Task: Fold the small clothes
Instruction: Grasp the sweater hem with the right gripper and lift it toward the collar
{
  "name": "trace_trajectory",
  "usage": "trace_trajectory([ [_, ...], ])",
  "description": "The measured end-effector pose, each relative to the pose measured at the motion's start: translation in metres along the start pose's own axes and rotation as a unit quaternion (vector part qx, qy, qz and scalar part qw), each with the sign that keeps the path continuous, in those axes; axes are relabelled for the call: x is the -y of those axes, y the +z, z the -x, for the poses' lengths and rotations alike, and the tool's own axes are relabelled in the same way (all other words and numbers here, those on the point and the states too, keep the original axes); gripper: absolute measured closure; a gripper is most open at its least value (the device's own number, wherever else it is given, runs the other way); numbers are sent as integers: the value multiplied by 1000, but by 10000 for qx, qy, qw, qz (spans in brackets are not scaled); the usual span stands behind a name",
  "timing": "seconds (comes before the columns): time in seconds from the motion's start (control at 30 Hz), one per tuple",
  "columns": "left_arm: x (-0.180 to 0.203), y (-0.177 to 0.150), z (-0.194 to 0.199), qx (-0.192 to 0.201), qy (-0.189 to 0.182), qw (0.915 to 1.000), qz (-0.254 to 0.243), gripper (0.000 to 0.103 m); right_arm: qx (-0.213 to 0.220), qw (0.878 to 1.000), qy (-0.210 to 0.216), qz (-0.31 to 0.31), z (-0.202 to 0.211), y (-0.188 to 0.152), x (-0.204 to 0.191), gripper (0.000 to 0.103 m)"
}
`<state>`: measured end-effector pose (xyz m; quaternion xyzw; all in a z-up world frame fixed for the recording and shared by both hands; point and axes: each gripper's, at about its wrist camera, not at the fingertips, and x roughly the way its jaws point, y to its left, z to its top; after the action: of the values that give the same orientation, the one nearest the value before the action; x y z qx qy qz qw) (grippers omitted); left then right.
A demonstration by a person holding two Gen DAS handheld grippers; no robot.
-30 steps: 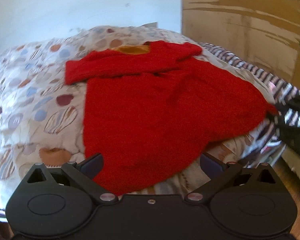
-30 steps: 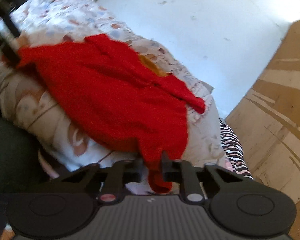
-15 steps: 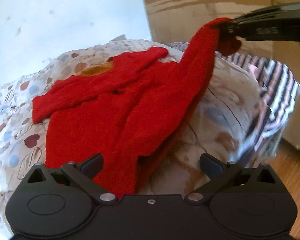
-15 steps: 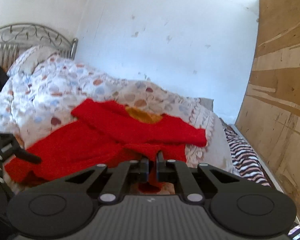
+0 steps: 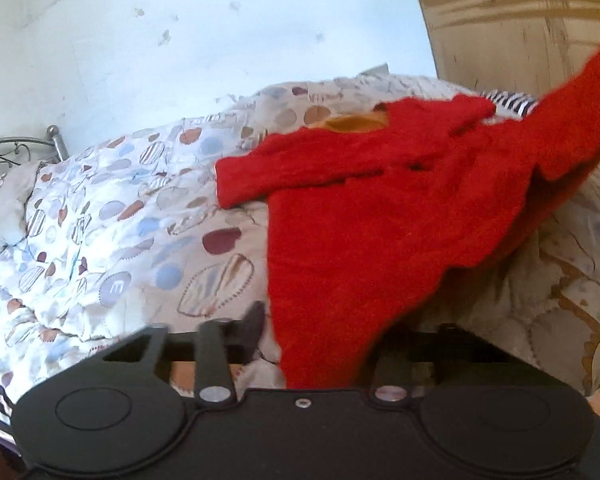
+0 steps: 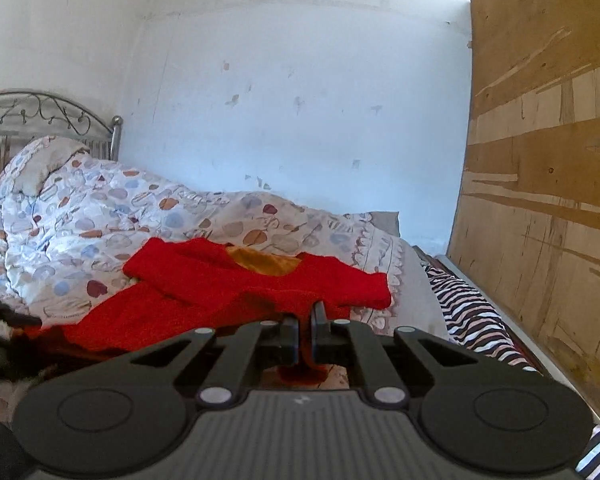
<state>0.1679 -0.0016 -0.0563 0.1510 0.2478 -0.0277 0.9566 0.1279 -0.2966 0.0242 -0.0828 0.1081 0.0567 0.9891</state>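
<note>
Lifts sweater (image 5: 360,220) corner higher in right gripper (image 6: 304,332), jaws pinching it; narrows left gripper (image 5: 320,324) jaws around near hem, starting fold.

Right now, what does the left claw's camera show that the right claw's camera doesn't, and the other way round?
Only the left view shows the left claw open, with the hem of the fuzzy red sweater lying between its fingers, and one corner lifted off toward the upper right. Only the right view shows the right claw shut on red fabric, the whole curly metal headboard and the zebra-striped sheet along the wooden board. Both show the sweater on the spotted quilt and the white wall.
</note>
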Motion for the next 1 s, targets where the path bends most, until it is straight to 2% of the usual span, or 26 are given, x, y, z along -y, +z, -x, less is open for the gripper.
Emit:
trace_trajectory([
  [0.03,-3,2,2,92,-82,9999,-9,92,-27,10000,-20,4,0,-2,-2,97],
  [0.07,-4,4,4,195,-116,9997,-49,96,-61,10000,-45,-11,1,-4,-3,97],
  [0.13,-4,7,11,346,59,9993,-129,97,-96,9998,-145,-41,3,-9,-6,97],
  [0.33,-14,19,43,980,103,9946,315,98,107,9983,-571,-80,25,-22,-17,98],
  [0.57,-32,29,102,1497,-64,9878,424,98,573,9957,-718,137,75,-13,-25,98],
  [0.77,-51,21,170,1694,-290,9845,337,98,845,9938,-616,387,144,0,-38,98],
  [1.0,-56,8,231,1760,-476,9828,293,98,864,9948,-492,229,204,10,-53,98],
])
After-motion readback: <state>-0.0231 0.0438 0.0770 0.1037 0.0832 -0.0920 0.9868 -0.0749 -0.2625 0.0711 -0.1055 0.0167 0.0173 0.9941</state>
